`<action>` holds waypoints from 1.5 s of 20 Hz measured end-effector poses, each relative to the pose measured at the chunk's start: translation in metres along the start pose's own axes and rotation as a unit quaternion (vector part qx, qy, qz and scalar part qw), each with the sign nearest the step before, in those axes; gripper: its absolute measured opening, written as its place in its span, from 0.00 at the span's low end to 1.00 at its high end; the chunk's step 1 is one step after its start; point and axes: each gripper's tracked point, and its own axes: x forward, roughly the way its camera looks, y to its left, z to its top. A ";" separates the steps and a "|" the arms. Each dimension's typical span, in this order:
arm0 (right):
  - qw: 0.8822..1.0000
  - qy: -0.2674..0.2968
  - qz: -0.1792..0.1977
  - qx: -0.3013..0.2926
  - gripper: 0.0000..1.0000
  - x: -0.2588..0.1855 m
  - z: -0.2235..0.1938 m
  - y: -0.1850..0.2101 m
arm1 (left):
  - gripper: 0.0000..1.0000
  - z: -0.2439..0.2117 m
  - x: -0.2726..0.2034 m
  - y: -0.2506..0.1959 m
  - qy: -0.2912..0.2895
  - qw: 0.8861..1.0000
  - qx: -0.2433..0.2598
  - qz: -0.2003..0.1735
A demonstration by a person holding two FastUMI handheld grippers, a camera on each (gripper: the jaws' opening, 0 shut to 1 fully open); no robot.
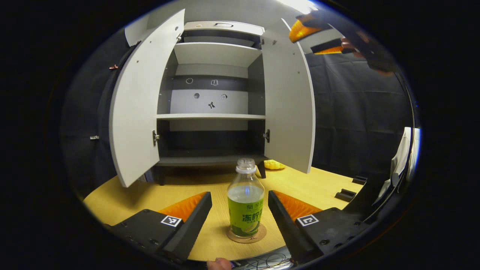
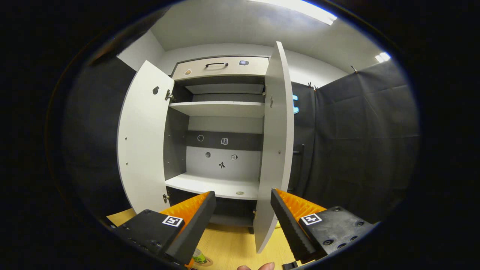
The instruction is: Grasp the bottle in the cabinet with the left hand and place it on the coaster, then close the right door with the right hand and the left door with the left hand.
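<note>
A clear bottle (image 1: 245, 202) with a green label and white cap stands upright on a round cork coaster (image 1: 247, 236) on the wooden table. My left gripper (image 1: 239, 195) is open, one finger on each side of the bottle with a gap on both sides. Behind it the white cabinet (image 1: 215, 54) has its left door (image 1: 137, 112) and right door (image 1: 288, 105) swung wide. My right gripper (image 2: 243, 193) is open and empty, raised before the cabinet, close to the right door (image 2: 275, 142), which I see edge-on. A sliver of the bottle (image 2: 198, 258) shows at the bottom edge.
A yellow object (image 1: 273, 164) lies on the table by the cabinet's right foot. Two small black blocks (image 1: 345, 195) sit at the table's right side. The right gripper (image 1: 318, 32) and its hand hang at the upper right. The cabinet shelves (image 2: 221, 108) are bare.
</note>
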 end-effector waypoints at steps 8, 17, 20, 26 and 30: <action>0.999 0.010 -0.038 -0.013 0.97 -0.001 0.003 -0.071 | 0.96 0.115 -0.046 0.069 -0.043 0.995 -0.029 0.080; 0.996 0.040 -0.069 0.026 0.97 0.041 -0.015 -0.152 | 0.95 0.192 -0.060 0.116 -0.057 0.986 -0.020 0.156; 0.996 0.035 -0.072 0.048 0.98 0.062 -0.016 -0.165 | 0.95 0.200 -0.060 0.121 -0.061 0.984 -0.013 0.168; 0.997 0.035 -0.044 0.061 0.98 0.093 -0.018 -0.163 | 0.95 0.204 -0.060 0.125 -0.061 0.982 -0.025 0.177; 0.996 0.036 -0.036 0.070 0.97 0.094 -0.020 -0.157 | 0.95 0.202 -0.072 0.134 -0.060 0.980 -0.015 0.189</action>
